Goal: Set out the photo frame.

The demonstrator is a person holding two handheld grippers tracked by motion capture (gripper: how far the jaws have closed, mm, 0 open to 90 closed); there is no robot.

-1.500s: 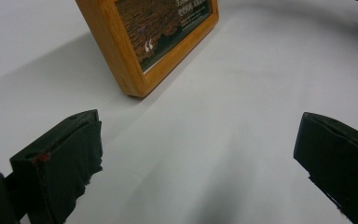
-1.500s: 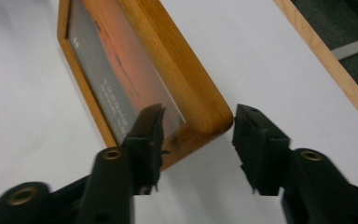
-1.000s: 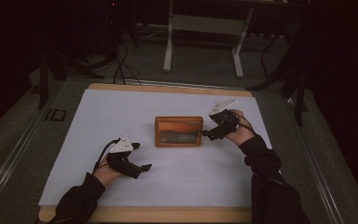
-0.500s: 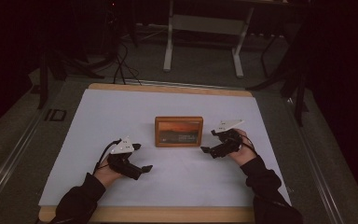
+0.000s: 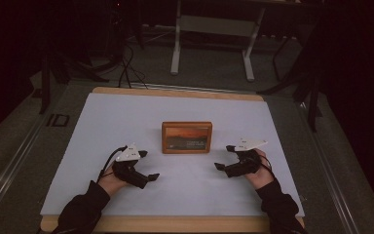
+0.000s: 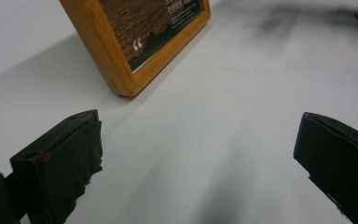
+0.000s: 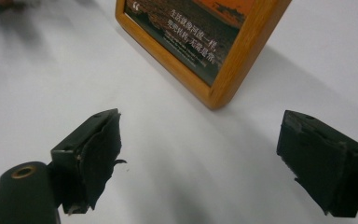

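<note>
Here, the wooden picture frame [image 5: 187, 137] is being flanked on the table [image 5: 175, 109] by the left gripper [image 5: 148, 168] and the right gripper [image 5: 222, 157], both being held apart and empty.

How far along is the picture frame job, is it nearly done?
It looks nearly done. The wooden picture frame stands upright on the white table. Nothing is in hand: the right claw, whose jaws have just been opening, has backed away empty, and the left claw is open and empty too. Probably nothing is left, though I can't be sure.
</note>
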